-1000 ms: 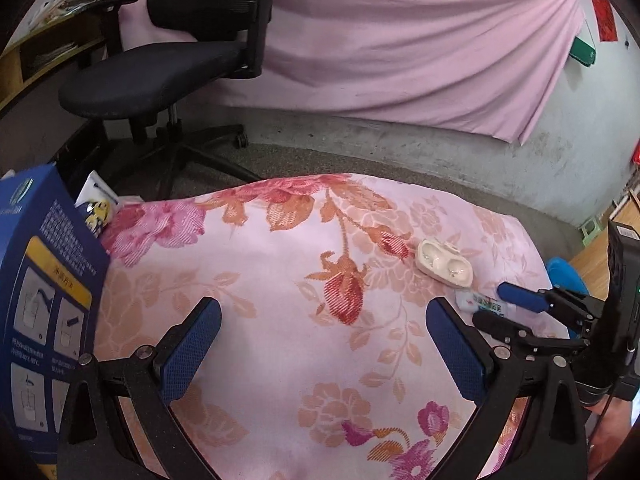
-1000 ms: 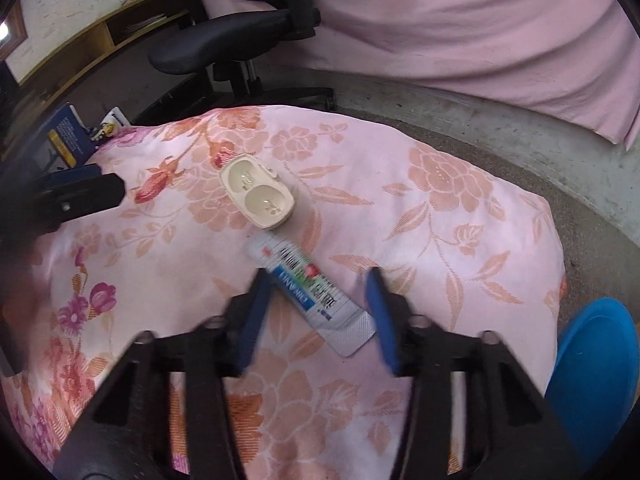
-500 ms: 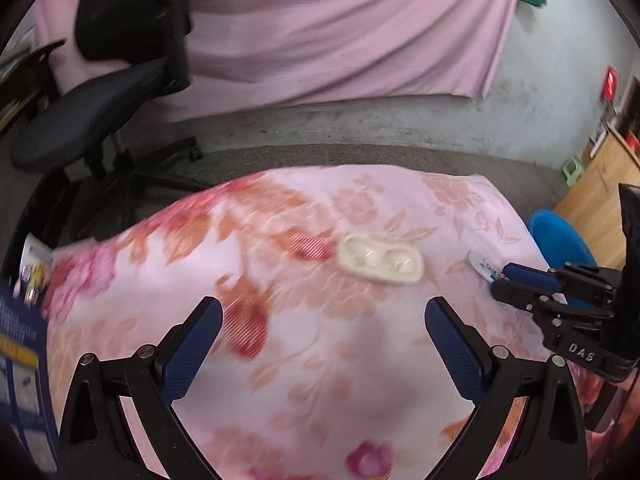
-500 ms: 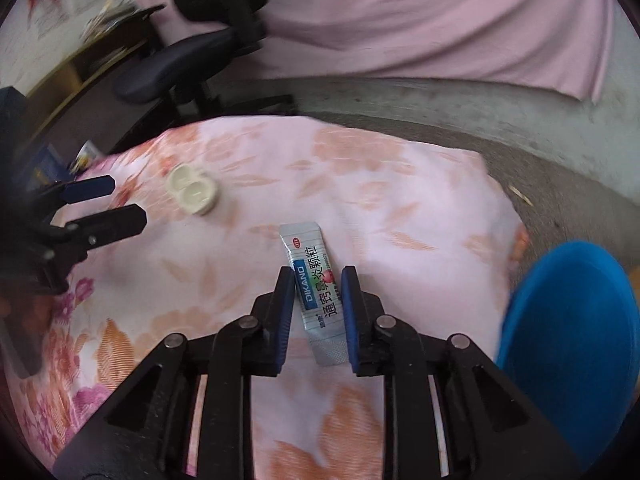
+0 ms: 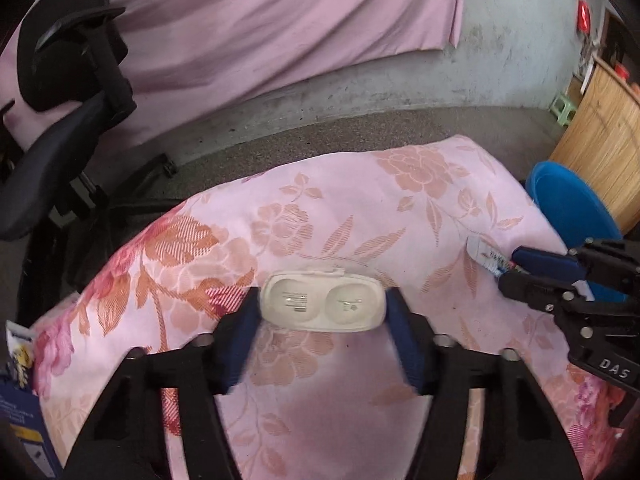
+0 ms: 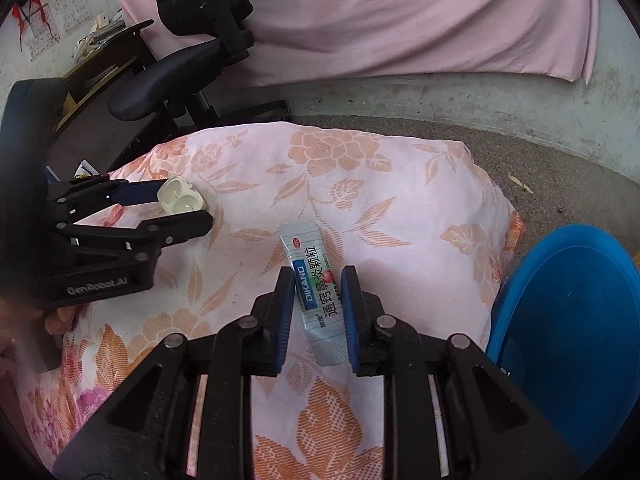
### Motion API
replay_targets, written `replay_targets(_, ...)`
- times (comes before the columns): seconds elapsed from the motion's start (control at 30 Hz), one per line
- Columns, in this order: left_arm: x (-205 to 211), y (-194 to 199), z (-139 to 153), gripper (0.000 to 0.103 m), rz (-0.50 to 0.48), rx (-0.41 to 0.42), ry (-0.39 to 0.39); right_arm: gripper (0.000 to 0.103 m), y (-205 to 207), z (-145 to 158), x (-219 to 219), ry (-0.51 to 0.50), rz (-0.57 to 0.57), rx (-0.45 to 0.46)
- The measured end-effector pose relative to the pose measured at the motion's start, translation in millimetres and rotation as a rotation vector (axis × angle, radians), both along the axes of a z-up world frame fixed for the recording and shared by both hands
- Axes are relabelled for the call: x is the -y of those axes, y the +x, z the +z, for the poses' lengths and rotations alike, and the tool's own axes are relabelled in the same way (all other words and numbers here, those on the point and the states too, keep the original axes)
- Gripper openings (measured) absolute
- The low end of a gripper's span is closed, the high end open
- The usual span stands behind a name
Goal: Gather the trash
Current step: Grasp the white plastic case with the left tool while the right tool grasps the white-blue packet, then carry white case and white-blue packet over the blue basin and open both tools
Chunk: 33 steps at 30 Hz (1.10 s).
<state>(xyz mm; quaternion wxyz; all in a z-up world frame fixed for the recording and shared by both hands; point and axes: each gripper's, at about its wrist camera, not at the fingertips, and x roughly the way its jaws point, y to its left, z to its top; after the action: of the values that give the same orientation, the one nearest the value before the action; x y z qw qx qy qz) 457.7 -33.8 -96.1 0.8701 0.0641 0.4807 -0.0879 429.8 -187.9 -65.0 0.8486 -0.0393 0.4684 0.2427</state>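
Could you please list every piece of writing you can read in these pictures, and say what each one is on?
"DIKANG" and "通窍鼻炎颗粒": on the sachet between the right gripper fingers.
"GenRobot.AI": on the left gripper body, in the right wrist view.
"DAS": on the right gripper body, in the left wrist view.
Print inside the white plastic tray, on the blue box and on the wall papers: too small to read.

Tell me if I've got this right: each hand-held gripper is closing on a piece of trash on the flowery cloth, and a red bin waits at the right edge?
Nearly. The bin is blue, not red, as the right wrist view shows. The rest holds: the left hand-held gripper brackets the white plastic tray, and the right hand-held gripper brackets the sachet on the flowery cloth.
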Motion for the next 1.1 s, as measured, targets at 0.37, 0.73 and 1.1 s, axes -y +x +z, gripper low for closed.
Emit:
replay_targets(0.37,-0.9,-28.9,19.3,0.053,0.011,0.123,-0.012,0.046,-21.0,20.0,10.6,0.048,-0.044,0.137)
replay_targets(0.73,5.0,-102.3,96.0,0.054,0.102,0.548,-0.102,0.046,-84.4,82.0,41.4,0.195,-0.162,0.57)
replay_targets(1.1,70.8,-150.1,154.1,0.054,0.013,0.876,-0.148,0.046,-134.0,121.6,103.6,0.307,-0.329,0.885)
